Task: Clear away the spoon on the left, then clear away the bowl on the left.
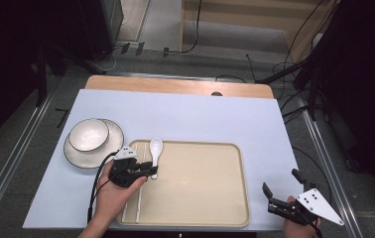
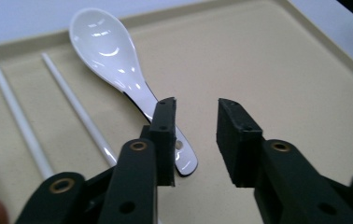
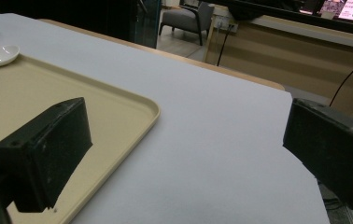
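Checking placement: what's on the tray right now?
On the tray lie a white spoon and two white chopsticks along its left side. The left gripper covers the spoon's handle end and part of the chopsticks in the high view.

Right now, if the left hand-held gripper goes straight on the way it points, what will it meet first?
Probably the white spoon: its handle lies beside the left jaw of the left hand-held gripper, the bowl ahead. Between the open jaws only bare tray shows, so depth is unclear.

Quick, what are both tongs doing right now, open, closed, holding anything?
Left tongs: open, holding nothing; the spoon lies on the tray beside one jaw.
Right tongs: wide open, holding nothing.
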A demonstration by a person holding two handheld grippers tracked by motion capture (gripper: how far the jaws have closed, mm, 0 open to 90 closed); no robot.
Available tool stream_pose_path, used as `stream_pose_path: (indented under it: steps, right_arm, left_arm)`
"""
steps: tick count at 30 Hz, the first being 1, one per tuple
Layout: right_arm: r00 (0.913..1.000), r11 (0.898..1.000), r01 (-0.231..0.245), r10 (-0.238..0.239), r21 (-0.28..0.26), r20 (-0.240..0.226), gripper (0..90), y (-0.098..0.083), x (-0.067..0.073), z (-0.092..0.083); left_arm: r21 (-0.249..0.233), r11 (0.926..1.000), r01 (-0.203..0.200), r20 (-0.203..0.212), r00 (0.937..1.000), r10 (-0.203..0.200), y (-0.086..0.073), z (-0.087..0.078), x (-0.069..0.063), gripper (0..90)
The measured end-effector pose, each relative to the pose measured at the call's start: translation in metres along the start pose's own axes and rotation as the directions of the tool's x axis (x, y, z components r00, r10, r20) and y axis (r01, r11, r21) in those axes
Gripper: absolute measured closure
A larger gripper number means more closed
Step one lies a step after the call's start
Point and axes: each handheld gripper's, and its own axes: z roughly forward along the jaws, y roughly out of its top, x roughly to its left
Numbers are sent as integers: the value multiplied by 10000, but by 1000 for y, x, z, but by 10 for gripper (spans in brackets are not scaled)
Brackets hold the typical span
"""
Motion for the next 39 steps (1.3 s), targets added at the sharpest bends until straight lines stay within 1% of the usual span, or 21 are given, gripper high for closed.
stream_pose_path:
  steps: [2,3,4,5,6,8,9,10,11,13,15,19,22,24,26,28,30,33,35,37,39]
  right_arm:
    - [10000,10000,10,-10,1,1,14,0,0,0]
    - [10000,10000,9,-9,-1,-4,14,0,0,0]
    - [10000,10000,25,-25,7,-8,14,0,0,0]
    - [10000,10000,44,-44,2,-3,14,0,0,0]
    - [10000,10000,25,-25,23,-5,14,0,0,0]
    - [10000,10000,1,-1,25,9,14,0,1,0]
    - [10000,10000,7,-7,32,1,14,0,1,0]
    - [10000,10000,6,-6,34,14,14,0,1,0]
    - [10000,10000,7,-7,27,17,14,0,1,0]
    - [10000,10000,-9,9,25,-2,14,0,1,0]
    - [10000,10000,24,-24,34,31,14,0,1,0]
    - [10000,10000,5,-5,-6,99,14,0,0,-1]
    - [9999,10000,-41,41,-3,94,14,0,0,-2]
    - [10000,10000,-43,44,-34,79,14,0,0,-2]
    - [10000,10000,-42,42,-42,65,14,0,-1,-1]
    - [9999,9999,-121,121,-10,44,14,0,0,-1]
    - [10000,10000,-81,81,17,9,14,-1,0,0]
    - [10000,10000,-28,28,24,-18,14,-1,0,1]
    - [10000,10000,-45,45,48,-18,14,0,1,1]
    - [10000,10000,-5,5,35,-7,14,0,1,1]
    - [10000,10000,-3,3,34,-3,14,0,1,1]
  left_arm:
    - [-247,9996,122,-21,9999,-123,2,-4,3,600]
    - [-613,9980,-173,-112,9998,167,2,-5,4,549]
    - [-790,9954,-543,-319,9981,519,4,-6,6,470]
    - [-801,9937,-781,-473,9961,744,5,-7,6,391]
    - [-743,9934,-877,-672,9943,828,6,-8,7,353]
    - [-799,9945,-672,-521,9966,631,8,-12,8,246]
    - [-714,9952,-674,-512,9966,638,10,-15,8,182]
    - [-643,9946,-811,-643,9950,770,11,-16,7,102]
    - [-557,9940,-940,-629,9939,905,12,-17,7,71]
    - [-582,9945,-871,-426,9955,847,15,-20,8,0]
    - [-648,9956,-674,-136,9977,667,17,-22,12,0]
    - [-600,9976,-336,-57,9994,333,26,-23,21,0]
    - [-670,9969,-414,-322,9987,393,34,-24,29,0]
    - [-814,9962,-299,-329,9991,273,36,-26,34,0]
    - [-986,9947,-308,-440,9987,265,37,-30,37,0]
    - [-1030,9940,-362,-604,9977,301,38,-34,40,0]
    - [-1174,9927,-294,-788,9967,202,40,-41,47,0]
    - [-1263,9918,-208,-1061,9943,73,41,-48,52,0]
    - [-1289,9915,-156,-1098,9940,13,40,-51,56,0]
    - [-1282,9917,-58,-1242,9922,-103,39,-54,62,0]
    - [-1292,9916,-64,-1391,9902,-117,39,-57,66,0]
